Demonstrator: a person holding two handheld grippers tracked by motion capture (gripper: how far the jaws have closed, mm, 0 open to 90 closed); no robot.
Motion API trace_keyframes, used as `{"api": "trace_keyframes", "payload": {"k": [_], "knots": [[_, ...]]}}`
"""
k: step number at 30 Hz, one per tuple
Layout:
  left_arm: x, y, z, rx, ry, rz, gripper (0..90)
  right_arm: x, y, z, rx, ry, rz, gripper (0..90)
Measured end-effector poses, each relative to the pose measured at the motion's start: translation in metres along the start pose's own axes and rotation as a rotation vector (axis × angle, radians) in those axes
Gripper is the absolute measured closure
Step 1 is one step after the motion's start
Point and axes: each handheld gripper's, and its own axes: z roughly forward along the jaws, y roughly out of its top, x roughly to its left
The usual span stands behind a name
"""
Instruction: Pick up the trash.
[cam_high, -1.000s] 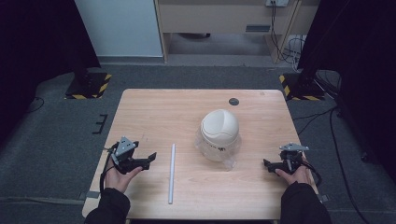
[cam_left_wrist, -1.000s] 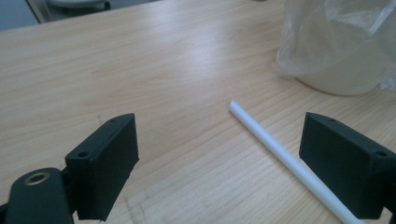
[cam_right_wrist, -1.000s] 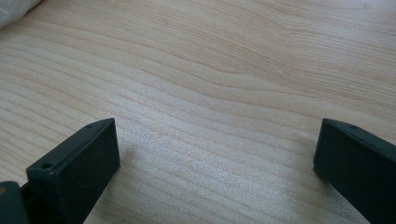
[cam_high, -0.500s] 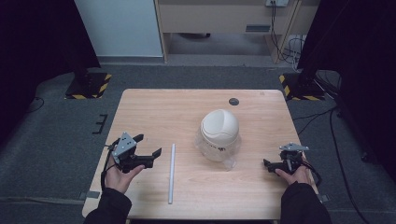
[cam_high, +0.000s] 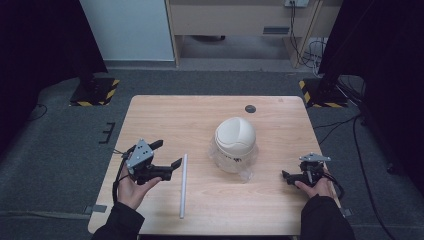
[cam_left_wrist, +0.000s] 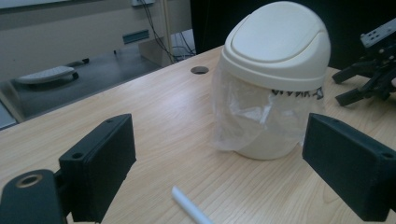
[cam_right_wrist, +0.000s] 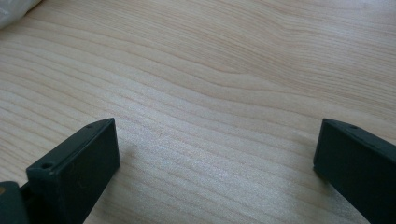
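- A wooden table (cam_high: 165, 120) stands on a grey carpeted floor, and a person's two hands come in over its near edge, one gripper in each.
- The bin (cam_high: 235, 145), cream with a domed swing lid, stands upright a little right of the table's middle; a clear plastic liner (cam_left_wrist: 243, 116) hangs out below the lid and wraps its body (black print shows on the liner just under the lid's rim).
- A white rod (cam_high: 183, 185) lies flat on the table left of the bin, running from near to far, apart from the bin.
- The left gripper (cam_high: 167, 155) is held above the near left part of the table, just left of the rod, jaws spread wide with nothing between them; its own view looks across at the bin, with the rod's end (cam_left_wrist: 189, 207) low between the jaws.
- The right gripper (cam_high: 286, 176) sits low at the near right edge, well apart from the bin, jaws spread over bare wood.
- A small dark round hole (cam_high: 250, 108) marks the table's far side.
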Motion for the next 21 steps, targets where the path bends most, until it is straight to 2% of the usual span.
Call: {"api": "trace_keyframes", "payload": {"k": [1, 10, 15, 21], "knots": [[-0.002, 0.004, 0.001, -0.007, -0.021, -0.004, 9.2, 0.000, 0.000, 0.000, 0.000, -0.001, 0.000, 0.7], [-0.015, 0.019, 0.010, -0.013, -0.082, 0.030, 9.3, 0.000, 0.000, 0.000, 0.000, -0.001, 0.000, 0.7], [-0.019, 0.025, 0.015, -0.017, -0.098, 0.043, 9.3, 0.000, 0.000, 0.000, -0.003, -0.001, -0.001, 0.7], [-0.023, 0.035, 0.030, -0.023, -0.121, 0.055, 9.4, 0.000, 0.000, 0.000, -0.002, -0.001, 0.000, 0.7]]}}
